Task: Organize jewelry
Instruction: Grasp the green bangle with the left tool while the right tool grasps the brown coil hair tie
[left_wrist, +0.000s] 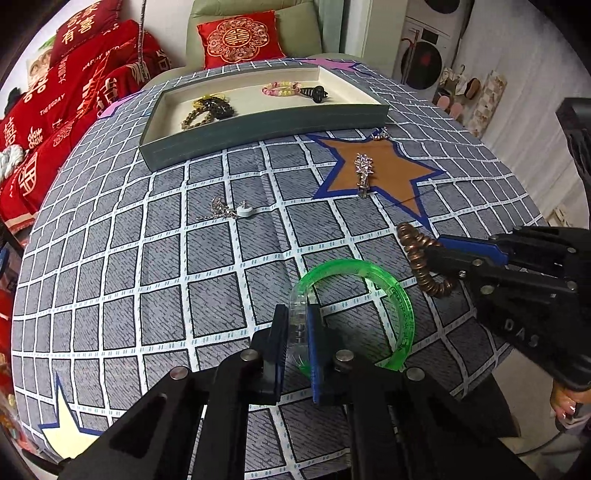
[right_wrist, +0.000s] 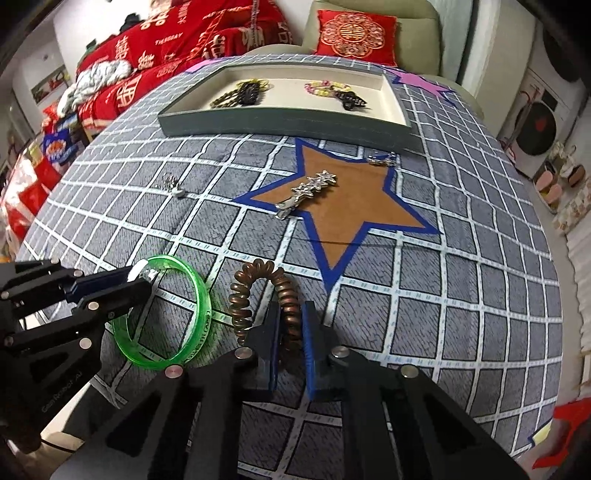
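A: Report the state of each claw.

B: The left claw (left_wrist: 298, 332) is closed on the rim of the green bangle (left_wrist: 399, 295). One finger sits inside the ring, the other outside. The right claw (right_wrist: 290, 332) is closed on the copper coil hair tie (right_wrist: 243, 295), with a strand pinched between its two fingers.

A: Location of both items?

B: Both lie at the near edge of the bench (left_wrist: 147, 295), on the grey checked cover. The bangle and coil tie are just beside each other. In the left wrist view, the right claw enters from the right and holds the coil tie (left_wrist: 417, 254) beyond the bangle.

A: Other items on the bench?

B: A silver hair clip (right_wrist: 308, 192) lies on the brown star patch (right_wrist: 351, 206). A second small silver piece (right_wrist: 382, 159) lies at the star's far point, close to the tray. A thin silver chain with a white piece (left_wrist: 231, 211) lies to the left, well apart from both claws.

A: And the tray?

B: The grey tray (left_wrist: 258, 129) sits at the far side of the bench. It contains dark bead strands (left_wrist: 210, 109), a pink and yellow bead bracelet (left_wrist: 280, 88) and a black clip (left_wrist: 314, 92).

A: What lies between the claws and the tray?

B: The hair clip on the star patch lies between the right claw and the tray.
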